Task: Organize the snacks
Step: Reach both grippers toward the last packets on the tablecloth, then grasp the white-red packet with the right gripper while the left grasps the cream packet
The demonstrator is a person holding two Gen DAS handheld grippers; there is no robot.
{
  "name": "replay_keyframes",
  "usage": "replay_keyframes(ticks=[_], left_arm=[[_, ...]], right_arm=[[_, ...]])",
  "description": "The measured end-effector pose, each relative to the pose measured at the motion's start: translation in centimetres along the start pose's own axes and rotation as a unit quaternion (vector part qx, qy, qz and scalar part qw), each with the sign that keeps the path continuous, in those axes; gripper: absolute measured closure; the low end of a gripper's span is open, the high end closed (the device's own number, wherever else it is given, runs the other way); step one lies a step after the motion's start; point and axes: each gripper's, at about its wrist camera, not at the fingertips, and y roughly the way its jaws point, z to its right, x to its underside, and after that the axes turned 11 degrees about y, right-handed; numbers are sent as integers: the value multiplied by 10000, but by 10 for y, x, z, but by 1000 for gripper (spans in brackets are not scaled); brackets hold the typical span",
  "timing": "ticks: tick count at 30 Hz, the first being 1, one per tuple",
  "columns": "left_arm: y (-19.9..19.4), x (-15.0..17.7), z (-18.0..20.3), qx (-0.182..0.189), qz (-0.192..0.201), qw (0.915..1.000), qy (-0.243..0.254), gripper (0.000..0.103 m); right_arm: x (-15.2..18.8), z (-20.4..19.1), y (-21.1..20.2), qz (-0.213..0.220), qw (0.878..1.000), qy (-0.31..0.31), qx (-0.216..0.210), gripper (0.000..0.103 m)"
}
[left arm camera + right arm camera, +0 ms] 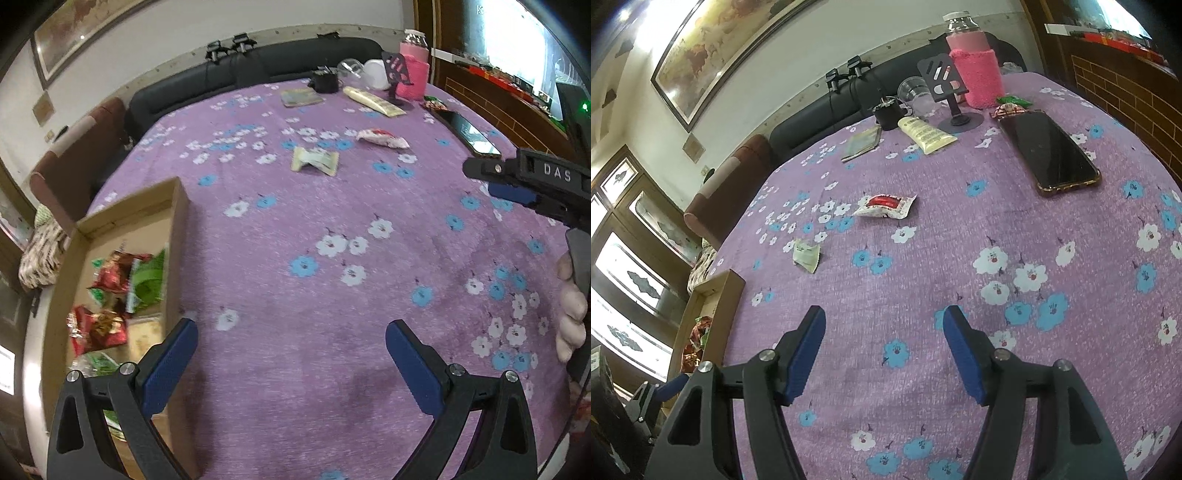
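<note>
A cardboard box (177,221) at the table's left edge holds several red and green snack packets (114,299); it also shows in the right wrist view (727,291). On the purple floral cloth lie a pale green packet (314,160) (807,254) and a white-and-red packet (382,138) (886,205). More small snacks (1010,105) lie by the phone. My left gripper (291,343) is open and empty, just right of the box. My right gripper (884,332) is open and empty over the cloth; it shows from the side in the left wrist view (491,177).
A black phone (1052,151) lies at the right. At the far edge stand a pink-sleeved bottle (975,74), a phone stand (945,88), a clear cup (912,92), a cream tube (925,134), a flat sachet (862,142) and a small black pot (886,112). A dark sofa (221,81) runs behind.
</note>
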Motion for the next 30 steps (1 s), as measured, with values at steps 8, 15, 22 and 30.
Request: replay_keyframes(ticks=[8,15,22,30], left_arm=[[16,1,15,277,-184,9994,98,1],[28,3,12,477,-351,9982,-51,1],[39,5,9,619,-490,9968,-154,1],[41,8,10,693,-485,9963,-172,1]], right_arm=[[-5,1,-1,33,10000,-28,71,37],[-6,2,2,10,9999,-38,108,37],[-16,-8,9,88,9994,-269,221,37],[-71,-26,42,390,9960,-722,349,37]])
